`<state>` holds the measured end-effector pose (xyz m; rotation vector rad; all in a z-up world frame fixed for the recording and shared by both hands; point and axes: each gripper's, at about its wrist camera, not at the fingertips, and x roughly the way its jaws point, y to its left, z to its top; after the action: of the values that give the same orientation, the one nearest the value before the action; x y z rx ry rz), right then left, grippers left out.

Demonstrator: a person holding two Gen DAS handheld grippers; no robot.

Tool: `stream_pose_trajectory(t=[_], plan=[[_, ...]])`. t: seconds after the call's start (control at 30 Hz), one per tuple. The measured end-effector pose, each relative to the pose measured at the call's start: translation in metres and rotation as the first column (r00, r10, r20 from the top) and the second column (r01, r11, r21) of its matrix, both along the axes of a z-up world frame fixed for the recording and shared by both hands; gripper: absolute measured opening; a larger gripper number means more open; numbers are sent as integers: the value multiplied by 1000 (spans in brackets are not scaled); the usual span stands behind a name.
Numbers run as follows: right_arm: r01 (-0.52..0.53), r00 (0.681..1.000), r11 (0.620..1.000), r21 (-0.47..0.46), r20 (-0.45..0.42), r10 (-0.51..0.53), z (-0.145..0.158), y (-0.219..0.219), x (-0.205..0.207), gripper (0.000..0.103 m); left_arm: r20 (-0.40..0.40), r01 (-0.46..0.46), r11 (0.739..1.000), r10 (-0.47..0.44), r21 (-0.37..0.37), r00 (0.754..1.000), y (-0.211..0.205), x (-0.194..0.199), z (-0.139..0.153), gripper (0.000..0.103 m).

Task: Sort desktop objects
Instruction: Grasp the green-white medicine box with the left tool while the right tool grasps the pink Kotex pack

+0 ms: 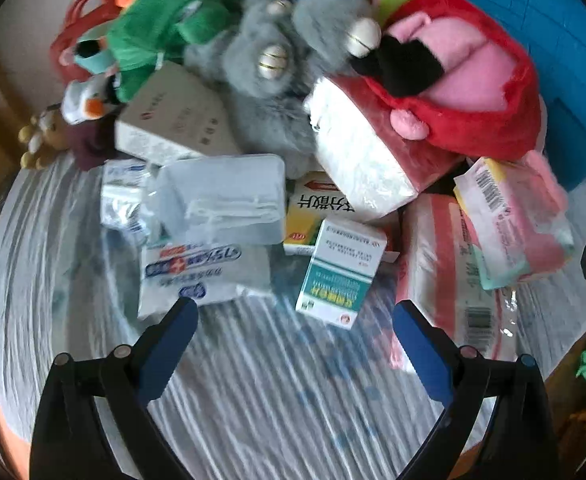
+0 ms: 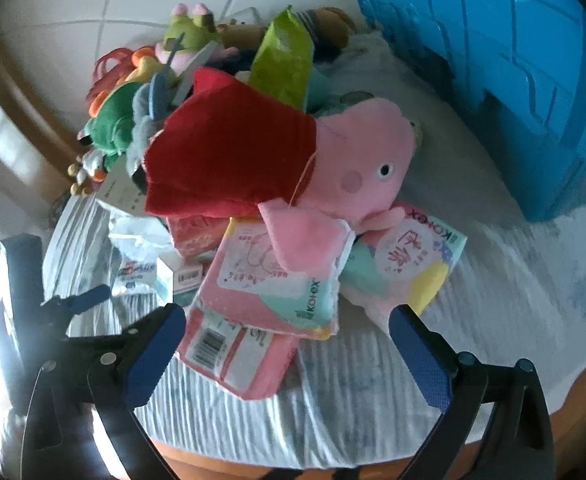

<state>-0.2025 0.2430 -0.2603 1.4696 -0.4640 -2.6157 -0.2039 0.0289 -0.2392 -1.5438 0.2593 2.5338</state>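
Observation:
A pile of objects covers a round table with a striped cloth (image 1: 277,392). My left gripper (image 1: 295,322) is open and holds nothing. Its fingertips sit just short of a green-and-white medicine box (image 1: 339,272) and a white pack with blue print (image 1: 197,276). My right gripper (image 2: 287,344) is open too. Its fingers flank a pink pack with a barcode (image 2: 229,352), which lies under a Kotex pad pack (image 2: 277,280). A pink pig plush in a red dress (image 2: 293,152) lies on top of the pad packs. The left gripper's blue fingertip (image 2: 89,296) shows at the left of the right wrist view.
Behind the boxes lie a clear bag of masks (image 1: 221,200), a yellow box (image 1: 313,212), a white box (image 1: 173,120), a tissue pack (image 1: 373,148), a grey plush (image 1: 277,60) and a green plush (image 1: 165,28). A blue crate (image 2: 513,60) stands at the back right. A green pouch (image 2: 281,56) sticks up.

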Motion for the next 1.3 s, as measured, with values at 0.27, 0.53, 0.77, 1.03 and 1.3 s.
stream_pose_trajectory(t=[0.27,0.53,0.77,1.03,1.3], plan=[[76,997,995,64,22,-78,-17,-24,-13,103,54,56,998,-58,27,997,1,-17,-24,88],[128,990,987,99,39,-133,-32,-31,-23,103,53,78,996,-80,49,995,5,-27,-28,70],[150,986,984,95,56,-156,-40,-28,-28,103,76,87,994,-93,73,993,7,-27,-34,57],[148,986,986,73,64,-153,-46,-26,-29,99,82,78,992,-86,100,993,5,-23,-34,37],[114,991,991,68,56,-118,-32,-31,-19,84,24,63,989,-67,137,997,-10,-9,3,37]])
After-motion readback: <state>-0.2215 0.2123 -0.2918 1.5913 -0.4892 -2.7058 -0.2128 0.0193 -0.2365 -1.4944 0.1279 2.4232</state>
